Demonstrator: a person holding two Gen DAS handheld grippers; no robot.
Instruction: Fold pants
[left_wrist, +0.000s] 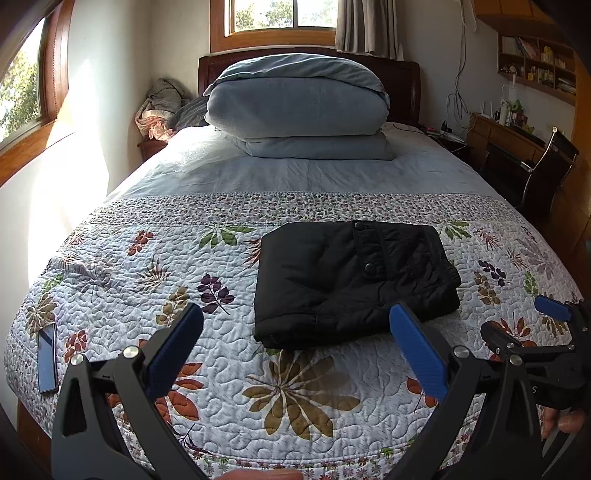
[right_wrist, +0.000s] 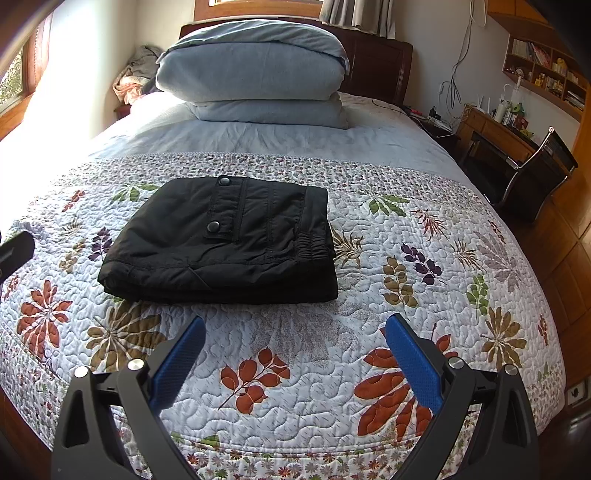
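The black pants (left_wrist: 351, 280) lie folded in a compact square bundle on the floral quilt (left_wrist: 147, 280), pocket flap with two snaps on top. They also show in the right wrist view (right_wrist: 225, 243). My left gripper (left_wrist: 295, 314) is open and empty, held above the quilt just short of the bundle's near edge. My right gripper (right_wrist: 295, 325) is open and empty, a little nearer than the bundle's near edge. The right gripper also shows at the right edge of the left wrist view (left_wrist: 532, 317). Nothing touches the pants.
A folded blue duvet (left_wrist: 299, 107) is stacked at the headboard. A dark phone (left_wrist: 48, 358) lies on the quilt's left near corner. A desk and chair (left_wrist: 543, 166) stand to the right of the bed. Windows and a wall are on the left.
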